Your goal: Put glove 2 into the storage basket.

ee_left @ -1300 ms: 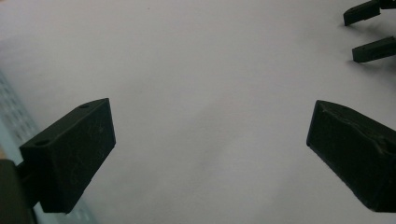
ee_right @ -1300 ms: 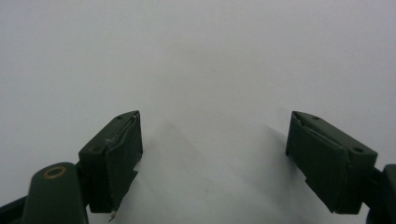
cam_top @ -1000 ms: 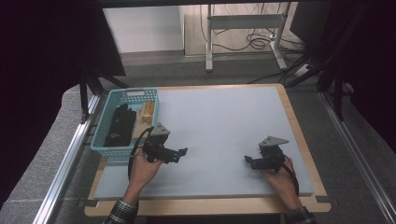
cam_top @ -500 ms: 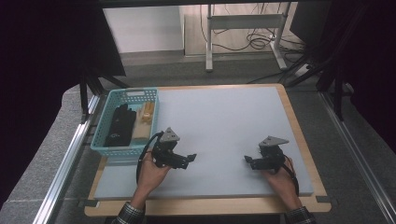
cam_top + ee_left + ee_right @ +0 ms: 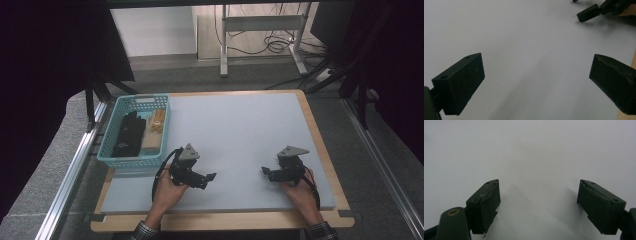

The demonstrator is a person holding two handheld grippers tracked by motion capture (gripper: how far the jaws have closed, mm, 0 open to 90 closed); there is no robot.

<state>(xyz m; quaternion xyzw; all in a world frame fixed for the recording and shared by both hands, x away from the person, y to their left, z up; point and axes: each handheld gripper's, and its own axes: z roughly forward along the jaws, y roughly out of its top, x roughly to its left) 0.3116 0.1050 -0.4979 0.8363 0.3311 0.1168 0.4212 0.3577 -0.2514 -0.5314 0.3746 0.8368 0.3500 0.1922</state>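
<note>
Since the earlier frames the left claw (image 5: 210, 177) has drawn away from the basket (image 5: 116, 155) and swung toward the middle of the bench (image 5: 240, 125), so that it now points across at the right claw (image 5: 265, 171); the right claw has kept its place near the right front edge. Both claws rest low over the grey mat, each held in one of the person's hands, well apart from one another. The left claw's jaws stand wide apart with nothing between them, as the left gripper view confirms; that view also catches the other claw's tips at the far upper right. The right claw's jaws stand apart likewise, over bare mat. The blue basket sits at the left rear of the bench, holding a black object (image 5: 125, 134) and a tan object (image 5: 153, 131) side by side, untouched by either claw.
</note>
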